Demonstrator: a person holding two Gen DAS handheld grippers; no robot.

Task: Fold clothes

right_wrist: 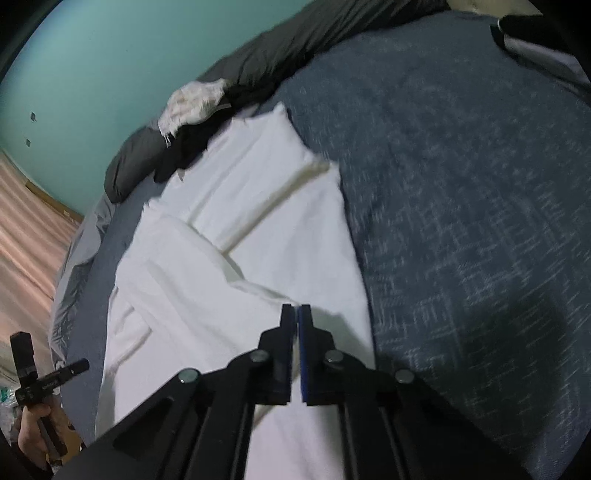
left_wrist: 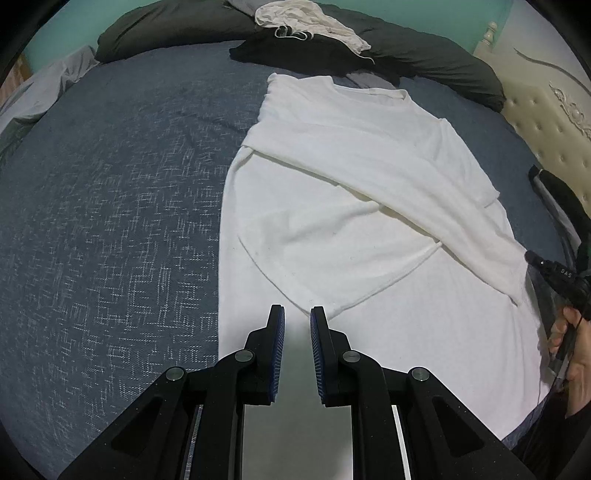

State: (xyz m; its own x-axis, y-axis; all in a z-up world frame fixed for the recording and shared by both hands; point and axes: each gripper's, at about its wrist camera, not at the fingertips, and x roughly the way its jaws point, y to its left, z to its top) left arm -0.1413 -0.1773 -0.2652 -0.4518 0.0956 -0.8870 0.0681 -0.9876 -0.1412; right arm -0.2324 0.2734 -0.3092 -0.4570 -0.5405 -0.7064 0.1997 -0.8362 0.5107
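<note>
My left gripper (left_wrist: 297, 314) hovers over the white shirt (left_wrist: 351, 206), its fingers a narrow gap apart and holding nothing; the shirt lies flat on the blue bedspread (left_wrist: 110, 221), one sleeve folded across its front toward 4 o'clock; my right gripper (right_wrist: 297, 312) has its fingers pressed together, empty, above the shirt's lower half; more clothes (left_wrist: 306, 26) sit heaped at 12 o'clock against dark pillows (left_wrist: 166, 29).

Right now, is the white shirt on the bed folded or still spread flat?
Partly folded. The white shirt lies on the blue bedspread with both sleeves laid across its body, but the body itself is not yet folded up.
</note>
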